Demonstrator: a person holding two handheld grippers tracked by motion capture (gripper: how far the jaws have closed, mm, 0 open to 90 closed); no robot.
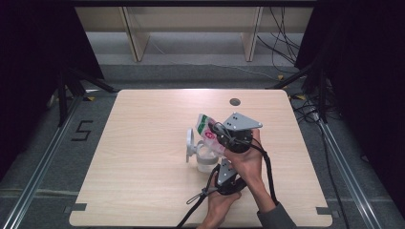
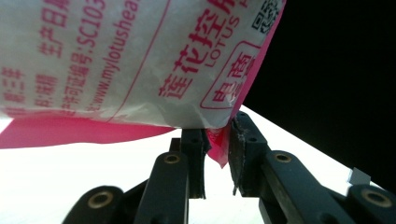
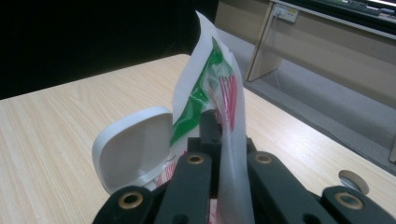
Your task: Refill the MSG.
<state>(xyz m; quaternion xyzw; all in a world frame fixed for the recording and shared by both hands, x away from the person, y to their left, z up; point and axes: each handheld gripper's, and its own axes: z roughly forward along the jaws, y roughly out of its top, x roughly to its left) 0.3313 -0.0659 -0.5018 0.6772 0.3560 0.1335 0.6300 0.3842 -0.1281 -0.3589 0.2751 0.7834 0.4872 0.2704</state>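
Bag point(image 1: 206, 125) pinched by both jaws; container point(image 1: 204, 157) half hidden beneath.

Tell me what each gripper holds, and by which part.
Both hold one plastic bag: the left gripper pinches its pink corner, the right gripper clamps its edge.

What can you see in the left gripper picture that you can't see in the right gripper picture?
The left gripper view gives the bag's pink printed writing up close, with its pink bottom corner pinched between the left gripper jaws. The right gripper view gives the white flip lid of a container, the wooden table and the bag's green and red print, clamped in the right gripper. Both include the same bag.
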